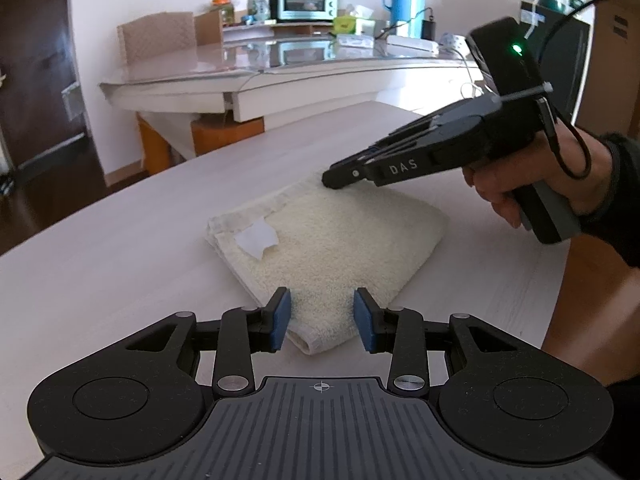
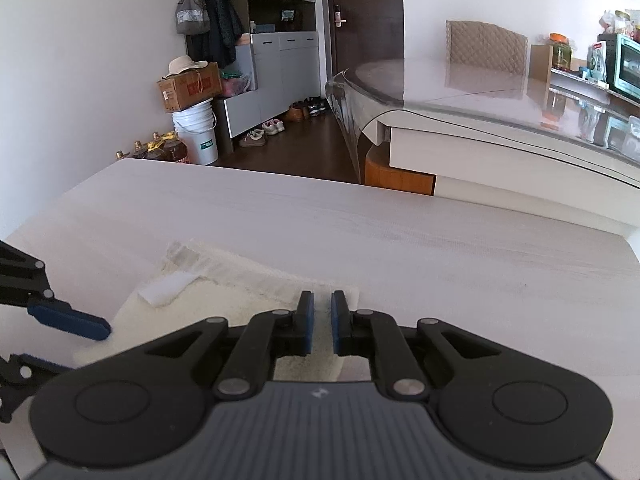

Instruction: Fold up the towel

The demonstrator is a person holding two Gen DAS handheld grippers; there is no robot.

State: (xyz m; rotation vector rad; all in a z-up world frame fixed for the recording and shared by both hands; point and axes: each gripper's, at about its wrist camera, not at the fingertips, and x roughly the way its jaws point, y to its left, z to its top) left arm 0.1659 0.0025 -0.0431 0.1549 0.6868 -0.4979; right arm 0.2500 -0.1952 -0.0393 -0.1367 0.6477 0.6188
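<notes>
The cream towel [image 1: 328,248] is already folded into a compact stack on the pale bench [image 1: 120,248], white label [image 1: 258,240] showing on top, so this looks like the tidy-up stage. The left hand-held gripper [image 1: 322,318] is held partly open astride the near corner with nothing pinched, while the right hand-held gripper [image 2: 322,322] is nearly closed and empty over the far edge. Edges are best pressed flat and squared up gently, otherwise the layers could get dragged apart

Nubby terry-cloth towel [image 1: 332,240], matt table [image 1: 120,240]
</notes>
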